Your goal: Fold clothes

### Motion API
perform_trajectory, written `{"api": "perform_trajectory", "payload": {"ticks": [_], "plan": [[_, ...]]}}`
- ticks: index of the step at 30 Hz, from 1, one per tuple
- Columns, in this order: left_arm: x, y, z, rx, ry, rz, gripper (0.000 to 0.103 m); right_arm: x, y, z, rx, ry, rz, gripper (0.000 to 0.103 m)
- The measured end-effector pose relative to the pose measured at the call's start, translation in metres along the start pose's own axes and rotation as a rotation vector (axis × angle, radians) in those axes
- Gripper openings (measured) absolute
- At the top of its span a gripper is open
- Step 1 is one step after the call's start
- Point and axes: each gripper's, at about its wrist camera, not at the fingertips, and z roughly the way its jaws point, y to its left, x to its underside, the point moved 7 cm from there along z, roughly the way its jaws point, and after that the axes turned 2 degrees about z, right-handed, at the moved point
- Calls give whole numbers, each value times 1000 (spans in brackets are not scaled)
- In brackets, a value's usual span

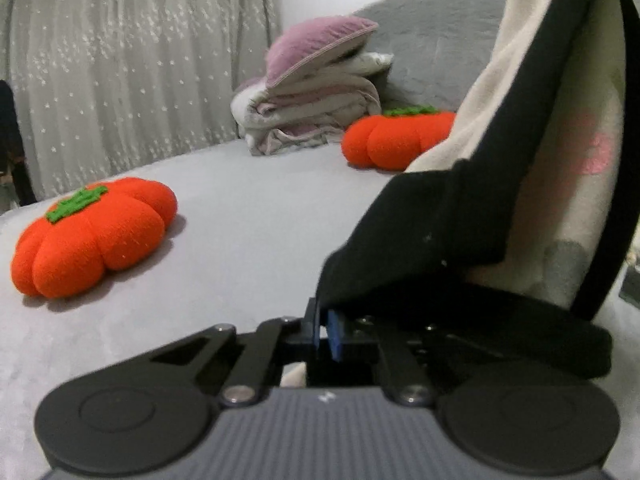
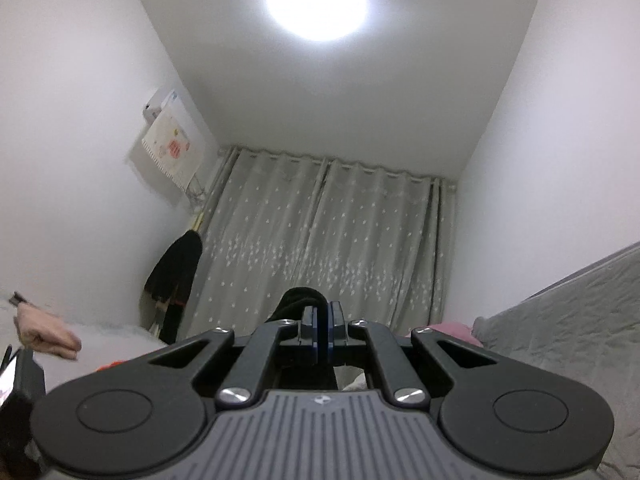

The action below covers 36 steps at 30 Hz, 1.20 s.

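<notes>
A cream garment (image 1: 520,152) with black trim and a pink print hangs down from the upper right in the left wrist view. Its black lower part (image 1: 420,232) drapes onto my left gripper (image 1: 325,334). That gripper sits low over the grey bed (image 1: 248,216), its blue pads shut on the black edge. The right wrist view points up toward the ceiling. There my right gripper (image 2: 323,332) is shut, with a fold of black fabric (image 2: 298,300) pinched between its pads and bulging just beyond them. The rest of the garment is hidden in that view.
Two orange pumpkin cushions lie on the bed, one at the left (image 1: 92,236) and one farther back (image 1: 396,140). A pile of folded bedding under a purple pillow (image 1: 312,92) rests against the grey headboard (image 1: 432,40). Grey curtains (image 2: 328,240) and hanging dark clothes (image 2: 176,280) stand behind.
</notes>
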Motion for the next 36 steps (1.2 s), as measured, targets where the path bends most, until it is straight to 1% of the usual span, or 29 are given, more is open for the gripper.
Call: {"api": "perform_trajectory", "payload": {"ticks": [2, 6, 11, 16, 19, 22, 24, 28, 31, 36], "plan": [[-13, 8, -13, -29, -50, -44, 5, -3, -3, -2, 14, -11, 2, 4], [-40, 30, -32, -61, -134, -151, 5, -8, -7, -5, 26, -25, 13, 4], [-63, 56, -69, -123, -234, -226, 5, -24, -9, -8, 45, -76, 11, 4], [-83, 83, -111, -193, -349, -282, 5, -37, 0, -6, 74, -113, -61, 4], [-94, 97, -143, -219, -429, -314, 5, -41, 7, -2, 96, -129, -118, 4], [-105, 106, -180, -234, -524, -335, 5, -46, 12, 0, 121, -149, -147, 4], [-112, 108, -204, -245, -582, -337, 5, -55, 15, -1, 132, -175, -142, 4], [-123, 109, -243, -277, -672, -320, 5, -69, 24, -2, 143, -223, -139, 4], [-129, 112, -265, -284, -714, -338, 5, -76, 30, -1, 146, -244, -146, 4], [-142, 116, -295, -296, -770, -351, 5, -79, 28, 5, 158, -242, -139, 4]]}}
